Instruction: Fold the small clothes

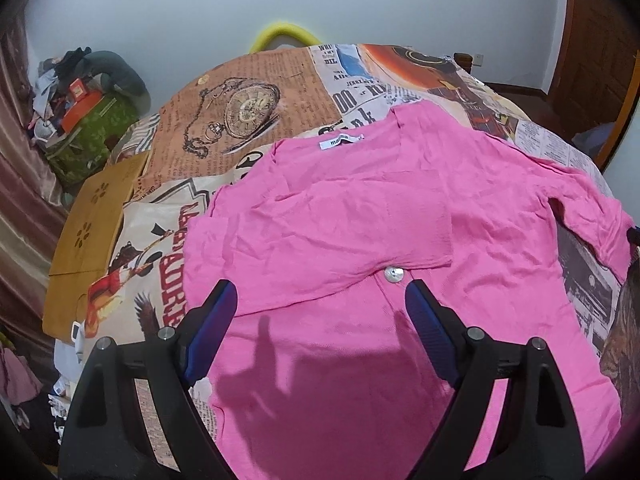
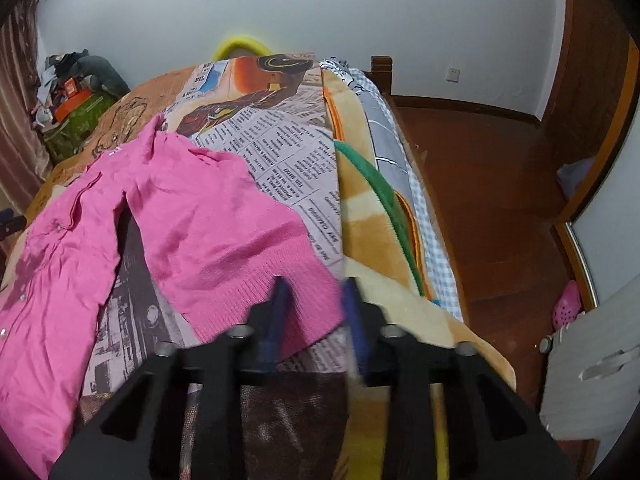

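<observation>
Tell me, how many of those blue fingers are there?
4. Two on the left gripper, spread wide over the pink cardigan; two on the right gripper, straddling its sleeve cuff.

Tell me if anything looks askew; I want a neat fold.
The pink cardigan is uneven: one sleeve is folded across its front, while the other sleeve splays out, its cuff between the right gripper's fingers.

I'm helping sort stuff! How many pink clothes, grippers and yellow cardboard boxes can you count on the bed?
Pink cardigan: 1
Grippers: 2, the left gripper and the right gripper
Yellow cardboard box: 1
Total: 4
</observation>
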{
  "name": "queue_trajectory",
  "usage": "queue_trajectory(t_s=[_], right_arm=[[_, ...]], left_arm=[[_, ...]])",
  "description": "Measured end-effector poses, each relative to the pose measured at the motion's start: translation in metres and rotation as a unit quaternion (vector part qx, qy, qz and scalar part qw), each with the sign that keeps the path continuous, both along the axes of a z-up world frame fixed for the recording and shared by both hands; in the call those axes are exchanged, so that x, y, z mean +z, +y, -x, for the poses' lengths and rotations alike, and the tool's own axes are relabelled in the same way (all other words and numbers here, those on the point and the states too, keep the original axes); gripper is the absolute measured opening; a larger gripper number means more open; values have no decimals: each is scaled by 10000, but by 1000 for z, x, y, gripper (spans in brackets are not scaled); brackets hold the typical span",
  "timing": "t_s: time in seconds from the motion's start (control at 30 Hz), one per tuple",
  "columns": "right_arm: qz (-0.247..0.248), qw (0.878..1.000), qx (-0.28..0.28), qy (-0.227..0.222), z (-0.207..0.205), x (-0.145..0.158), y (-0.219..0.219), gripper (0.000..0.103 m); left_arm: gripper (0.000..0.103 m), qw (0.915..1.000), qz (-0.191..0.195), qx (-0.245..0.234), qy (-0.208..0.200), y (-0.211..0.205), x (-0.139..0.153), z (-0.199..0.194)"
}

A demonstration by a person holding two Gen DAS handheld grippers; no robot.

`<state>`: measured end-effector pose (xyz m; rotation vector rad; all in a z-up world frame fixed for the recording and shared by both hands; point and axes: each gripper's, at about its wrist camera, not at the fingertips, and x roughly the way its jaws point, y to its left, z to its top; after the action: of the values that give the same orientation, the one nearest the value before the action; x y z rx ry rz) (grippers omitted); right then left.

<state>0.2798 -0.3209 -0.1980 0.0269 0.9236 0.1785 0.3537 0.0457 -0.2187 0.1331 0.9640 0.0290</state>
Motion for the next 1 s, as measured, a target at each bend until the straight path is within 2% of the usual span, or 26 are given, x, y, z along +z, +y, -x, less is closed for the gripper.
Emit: queue_trajectory(t_s=[0.1, 0.23, 0.43, 0.57, 0.73, 0.87, 1.0], right_arm=[[42, 9999, -92, -107, 4, 8, -5, 7], [-90, 9993, -137, -328, 6, 27, -7, 7], [-248, 9974, 293, -611, -3, 62, 21, 6], [-401, 9921, 800, -885, -14, 91, 63, 6], [-506, 9815, 1455, -1138, -27, 114, 126, 6], [-537, 9717, 1956, -1210, -40, 118, 181, 6], [-552, 9621, 2457, -1045, -51, 107, 234, 6]], left_arm=[[86, 10000, 50, 2, -5, 2, 0, 2], [86, 10000, 68, 22, -54, 6, 2, 6], [86, 9996, 172, 136, -176, 19, 9, 12], [86, 9992, 255, 214, -232, 31, 10, 17], [86, 9983, 405, 334, -268, 51, 9, 22], [86, 9972, 526, 452, -273, 70, 6, 27], [86, 9966, 576, 534, -248, 87, 2, 31]])
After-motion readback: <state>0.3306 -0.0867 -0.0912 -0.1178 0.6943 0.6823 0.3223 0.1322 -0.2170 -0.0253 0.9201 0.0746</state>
